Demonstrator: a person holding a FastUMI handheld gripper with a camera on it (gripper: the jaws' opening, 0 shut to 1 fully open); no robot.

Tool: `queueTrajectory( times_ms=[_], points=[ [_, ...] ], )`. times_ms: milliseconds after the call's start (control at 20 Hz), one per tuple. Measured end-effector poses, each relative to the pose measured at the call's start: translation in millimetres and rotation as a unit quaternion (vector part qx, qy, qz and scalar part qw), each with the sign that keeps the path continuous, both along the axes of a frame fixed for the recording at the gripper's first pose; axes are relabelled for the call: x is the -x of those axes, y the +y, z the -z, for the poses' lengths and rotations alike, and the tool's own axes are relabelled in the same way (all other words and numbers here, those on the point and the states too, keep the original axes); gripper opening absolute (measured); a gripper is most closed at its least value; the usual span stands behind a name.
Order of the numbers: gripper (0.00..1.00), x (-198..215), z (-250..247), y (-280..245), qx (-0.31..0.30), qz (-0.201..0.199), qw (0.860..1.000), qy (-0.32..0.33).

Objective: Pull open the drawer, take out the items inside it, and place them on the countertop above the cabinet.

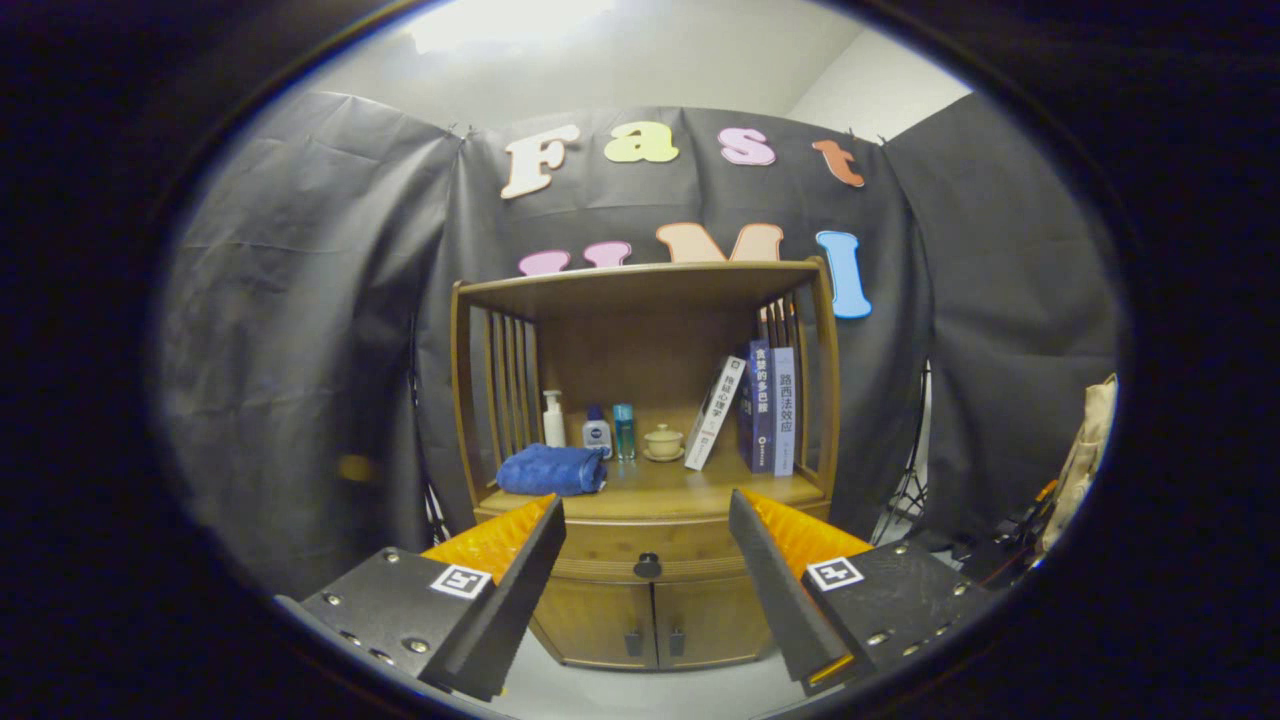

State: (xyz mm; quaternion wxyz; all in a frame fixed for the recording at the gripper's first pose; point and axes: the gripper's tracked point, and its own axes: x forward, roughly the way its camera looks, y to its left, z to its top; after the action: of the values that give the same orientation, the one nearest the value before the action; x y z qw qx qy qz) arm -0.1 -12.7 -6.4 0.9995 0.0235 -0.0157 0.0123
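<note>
Two fingers of our gripper (648,575) stand wide apart, holding nothing, aimed at the drawer (640,548) knob (647,566), which sits between them, well ahead. Drawer is shut under the countertop (660,487); we risk pinching off-centre and slipping off the small knob.

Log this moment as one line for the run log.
phase: approach | gripper: open, holding nothing, short of cabinet | drawer: shut, knob between fingers' line | countertop: towel, bottles, books

Fingers (646,555) apart (nothing held) before seemingly closed drawer (648,550).
</note>
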Motion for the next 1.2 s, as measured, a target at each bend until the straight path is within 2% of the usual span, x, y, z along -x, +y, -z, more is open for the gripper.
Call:
queueTrajectory(
  times_ms=[750,950,1200],
  points=[
    [0.99,-24.0,34.1,1.3,0.0,-0.001,1.0,0.011],
    [0.99,-39.8,39.3,-4.5,0.007,0.008,1.0,0.002],
    [0.99,-71.1,54.2,2.0,-0.007,0.001,1.0,-0.013]
  ],
)
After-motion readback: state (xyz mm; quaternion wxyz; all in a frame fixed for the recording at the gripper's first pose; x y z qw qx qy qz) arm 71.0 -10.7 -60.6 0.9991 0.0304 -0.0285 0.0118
